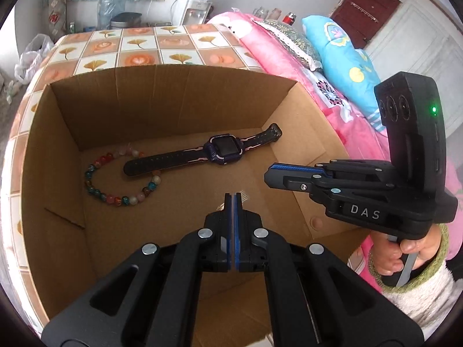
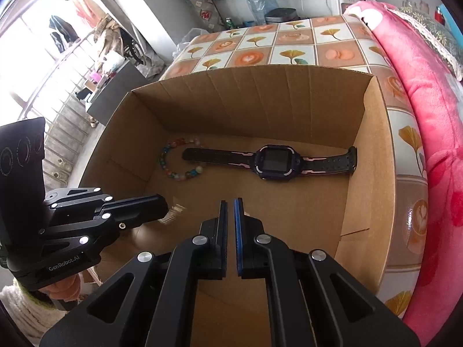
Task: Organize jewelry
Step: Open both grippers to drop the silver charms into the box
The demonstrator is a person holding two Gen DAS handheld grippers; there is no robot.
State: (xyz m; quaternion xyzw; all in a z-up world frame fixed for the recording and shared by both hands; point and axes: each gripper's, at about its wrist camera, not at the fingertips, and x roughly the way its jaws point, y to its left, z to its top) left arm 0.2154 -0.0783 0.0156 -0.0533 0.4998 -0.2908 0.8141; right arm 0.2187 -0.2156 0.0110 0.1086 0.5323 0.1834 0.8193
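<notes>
The left gripper [image 1: 233,198] has its jaws pressed together; a small pale, fuzzy thing shows at its tip in both views, too blurred to name or to tell whether it is pinched. The right gripper [image 2: 231,202] also has its jaws drawn together with only a thin slit between the blue pads, and nothing shows between them. Both grippers point steeply down over the near half of an open cardboard box [image 1: 162,92], the right gripper [image 1: 270,175] coming in from the right side of the left wrist view, held by a hand [image 1: 405,253] in a fluffy cuff. On the box floor, toward the far wall, a dark watch [image 1: 221,146] lies flat with its screen up and its strap stretched straight; its long axis runs roughly along the far wall, one strap end reaching the far right corner of the box, the other pointing toward the left wall. That left strap end lies across a bead bracelet [image 1: 115,179] of coloured round beads, which forms a loop near the far left corner. The box stands on a desk [image 1: 139,46] covered in a leaf-and-flower check cloth, with a pink quilted bed [image 1: 275,55] just beside its right edge.
</notes>
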